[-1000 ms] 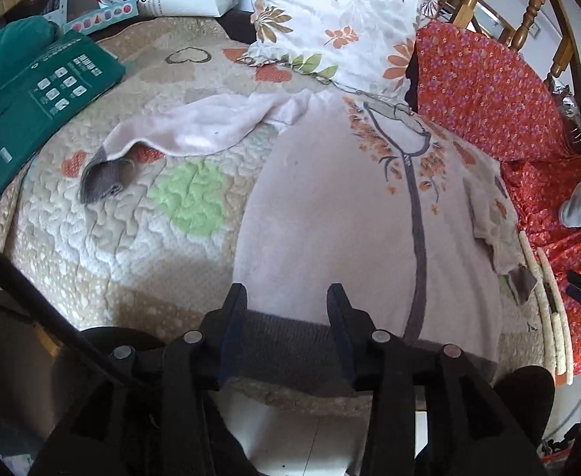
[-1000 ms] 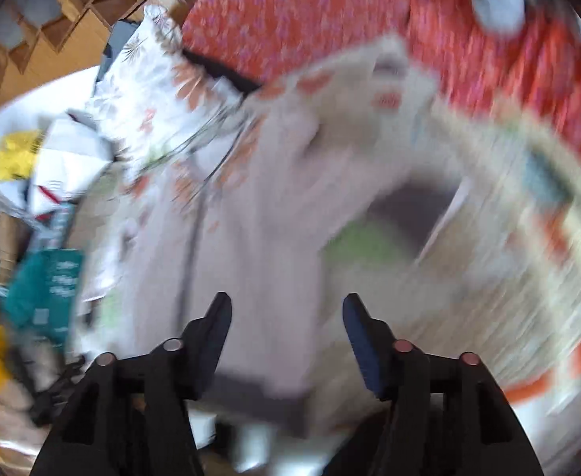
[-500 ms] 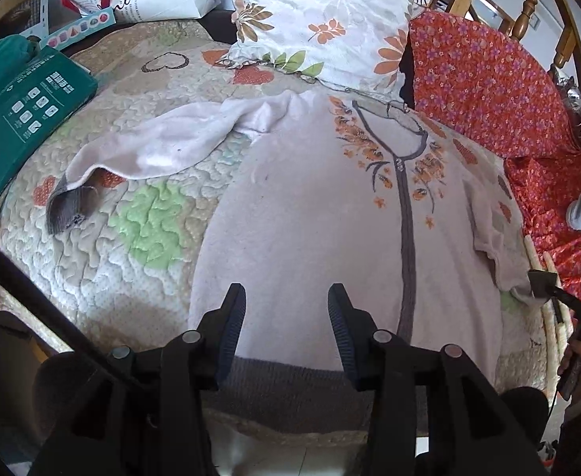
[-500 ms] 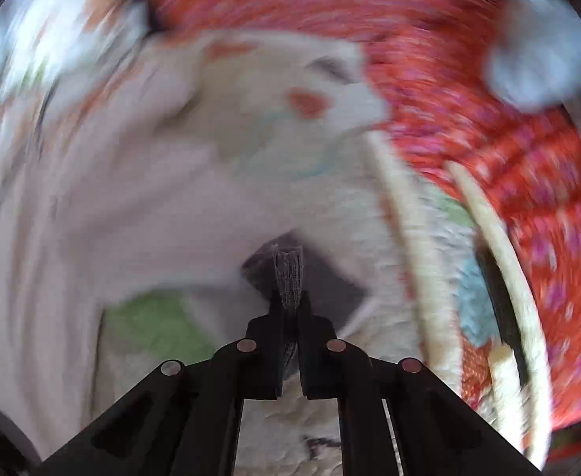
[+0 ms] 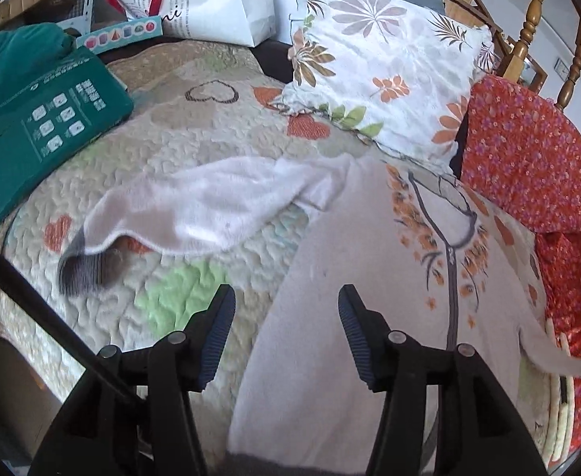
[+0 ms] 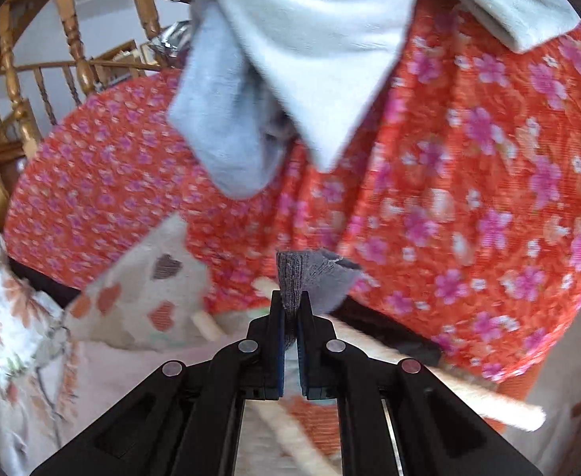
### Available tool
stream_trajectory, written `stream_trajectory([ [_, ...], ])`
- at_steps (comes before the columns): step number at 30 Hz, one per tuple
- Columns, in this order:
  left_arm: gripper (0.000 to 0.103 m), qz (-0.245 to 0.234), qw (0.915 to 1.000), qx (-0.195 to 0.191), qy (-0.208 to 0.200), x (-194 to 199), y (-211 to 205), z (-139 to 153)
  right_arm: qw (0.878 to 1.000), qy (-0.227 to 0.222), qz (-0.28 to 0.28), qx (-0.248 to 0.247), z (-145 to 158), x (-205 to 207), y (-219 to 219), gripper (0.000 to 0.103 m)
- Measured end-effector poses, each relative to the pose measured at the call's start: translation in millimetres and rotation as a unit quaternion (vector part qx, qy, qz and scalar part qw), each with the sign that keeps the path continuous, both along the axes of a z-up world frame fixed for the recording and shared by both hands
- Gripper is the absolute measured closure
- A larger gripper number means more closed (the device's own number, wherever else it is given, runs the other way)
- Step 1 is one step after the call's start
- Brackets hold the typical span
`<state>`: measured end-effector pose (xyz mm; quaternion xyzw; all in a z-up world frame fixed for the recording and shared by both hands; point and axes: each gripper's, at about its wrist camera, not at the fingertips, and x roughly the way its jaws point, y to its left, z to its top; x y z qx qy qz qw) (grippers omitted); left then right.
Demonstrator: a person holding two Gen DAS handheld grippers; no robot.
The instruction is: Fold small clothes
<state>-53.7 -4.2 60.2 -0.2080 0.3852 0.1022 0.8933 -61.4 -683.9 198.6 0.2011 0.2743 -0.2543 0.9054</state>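
Sweater (image 5: 370, 297) flat on quilt (image 5: 163, 150), right cuff (image 6: 290, 277) lifted.
Right gripper (image 6: 289, 309) clamped shut on grey cuff, over red cloth (image 6: 469, 198). Left gripper (image 5: 286, 317) wide open, empty, above sweater's near-left edge. Left sleeve (image 5: 195, 206) spread far left; pillow (image 5: 385, 71) beyond.

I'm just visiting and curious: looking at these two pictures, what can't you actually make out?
- Left wrist view: the sweater hem is cut off by the bottom edge and left gripper.
- Left wrist view: the right sleeve end runs past the rim.
- Right wrist view: the cuff is pinched in the right gripper; the sleeve behind is hidden.
- Right wrist view: the quilt is blurred.
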Motion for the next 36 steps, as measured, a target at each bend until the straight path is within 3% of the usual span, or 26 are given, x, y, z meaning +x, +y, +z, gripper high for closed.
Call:
stream_trajectory([
  [7,0.046,0.012,0.9992,-0.005,-0.037,40.3,22.7,3.8,0.988,0.003,0.152,0.032,1.3,86.0,123.7,0.098],
  [11,0.044,0.033,0.9970,0.020,-0.067,35.9,44.7,-7.2,0.962,0.016,0.266,0.065,-19.0,138.8,243.0,0.098],
  [13,0.043,0.049,0.9964,0.042,-0.055,32.7,55.0,-18.0,0.946,0.025,0.312,0.080,-33.8,159.1,295.5,0.098],
  [14,0.043,0.054,0.9974,0.029,-0.037,35.7,65.4,-22.2,0.936,0.034,0.340,0.085,-44.6,171.9,332.4,0.098],
  [16,0.043,0.065,0.9964,-0.020,-0.051,35.3,88.0,-21.7,0.918,0.052,0.383,0.086,-67.1,189.8,392.7,0.098],
  [19,0.042,0.099,0.9923,-0.021,-0.070,27.8,113.0,-17.3,0.896,0.086,0.426,0.089,-105.7,209.3,466.9,0.098],
  [24,0.042,0.150,0.9837,-0.071,-0.069,13.9,154.9,-27.5,0.873,0.152,0.461,0.049,-168.6,225.9,551.3,0.097],
  [27,0.042,0.175,0.9786,-0.089,-0.064,5.6,174.5,-33.0,0.853,0.192,0.484,0.028,-196.5,230.7,573.2,0.095],
  [30,0.042,0.225,0.9679,-0.096,-0.057,-8.7,198.2,-35.3,0.831,0.219,0.510,0.030,-215.4,221.2,588.6,0.093],
  [32,0.042,0.276,0.9542,-0.103,-0.053,-25.3,218.1,-37.1,0.829,0.211,0.518,0.024,-208.6,207.9,595.6,0.092],
  [33,0.042,0.311,0.9430,-0.109,-0.050,-37.4,230.1,-38.6,0.824,0.206,0.527,0.027,-204.0,201.4,598.1,0.091],
  [36,0.042,0.382,0.9161,-0.112,-0.050,-67.5,253.8,-39.0,0.794,0.189,0.578,0.027,-183.5,169.2,619.6,0.091],
])
